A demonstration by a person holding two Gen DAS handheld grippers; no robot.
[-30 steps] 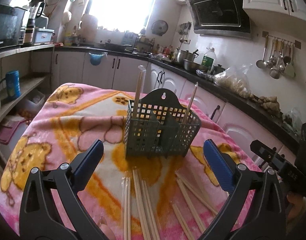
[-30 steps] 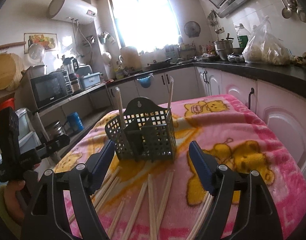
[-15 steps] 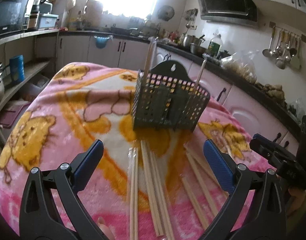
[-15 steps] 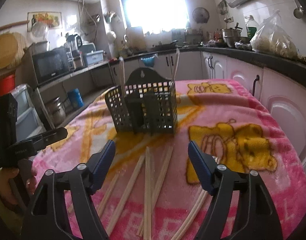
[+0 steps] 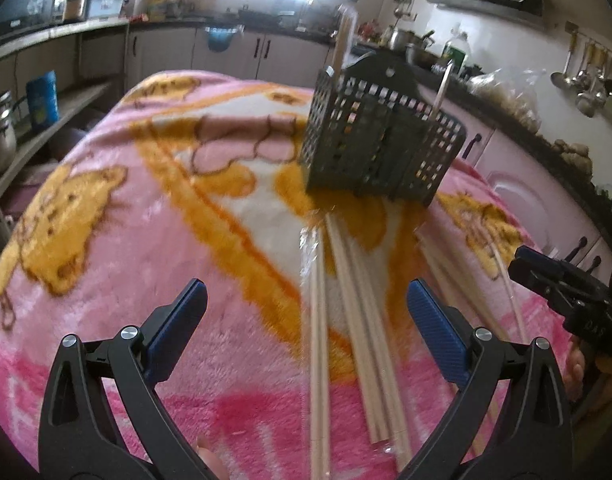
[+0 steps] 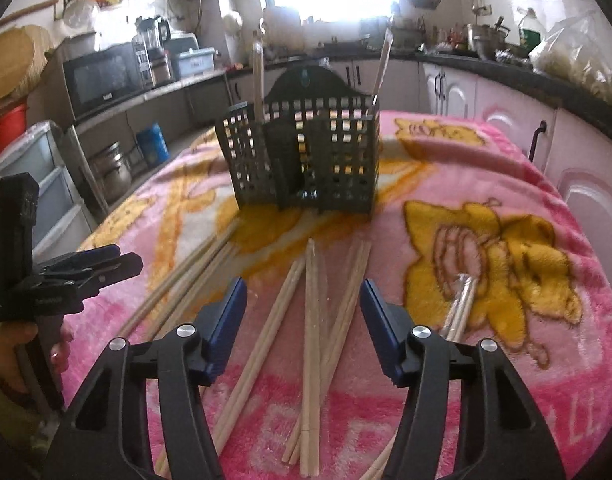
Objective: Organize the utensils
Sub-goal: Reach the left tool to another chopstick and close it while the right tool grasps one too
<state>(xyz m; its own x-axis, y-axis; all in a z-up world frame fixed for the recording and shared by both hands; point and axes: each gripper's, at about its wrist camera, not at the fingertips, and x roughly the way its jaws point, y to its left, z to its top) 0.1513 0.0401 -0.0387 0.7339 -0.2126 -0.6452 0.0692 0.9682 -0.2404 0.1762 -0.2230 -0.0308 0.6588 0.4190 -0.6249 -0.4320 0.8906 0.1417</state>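
From the left wrist view, your left claw [image 5: 306, 316] was spread wide and held nothing, hovering over the loose chopsticks [image 5: 347, 312] on the pink blanket [image 5: 118, 216] that covered the surface. The sticks lay side by side, touching, so closing there could have pinched several at once, or rolled them apart on the soft pile. The dark caddy [image 5: 379, 148] stood beyond them with two sticks already upright in it; it looked light, and a hard nudge could have tipped it. The picture was blurred, and I could read no label in it.

From the right wrist view, your right claw [image 6: 304, 312] was also spread and empty, above a crossed bunch of chopsticks [image 6: 311, 320]. Because they overlapped, lifting one might have dragged its neighbours. One wrapped pair [image 6: 459, 308] lay apart to the right; its slick wrapper could have slipped. The microwave [image 6: 102, 76] bore a brand mark too small to read.
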